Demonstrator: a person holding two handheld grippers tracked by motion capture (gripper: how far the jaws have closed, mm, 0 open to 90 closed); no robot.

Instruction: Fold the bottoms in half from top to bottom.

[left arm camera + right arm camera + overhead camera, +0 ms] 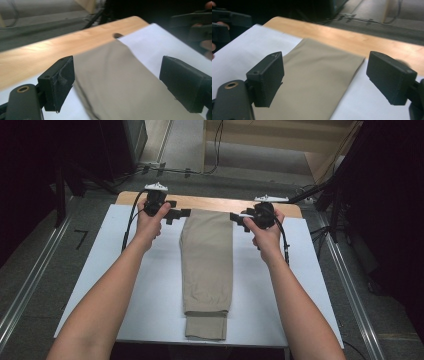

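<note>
The trousers (207,270) lie folded long on the white sheet (120,285), their far end between the two grippers. The left gripper (181,213) and the right gripper (237,219) sit just beside the top corners, jaws wide open, holding nothing. The far edge looks blurry. The wooden table (210,202) peeks out behind.

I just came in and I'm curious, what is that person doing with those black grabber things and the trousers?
A person holds a gripper in each hand over a table. A pair of tan trousers lies folded lengthwise on the white sheet. The left gripper and the right gripper sit at the two far corners of the trousers, both with jaws open, holding nothing yet. It looks as if they may be about to grab that far end.
</note>
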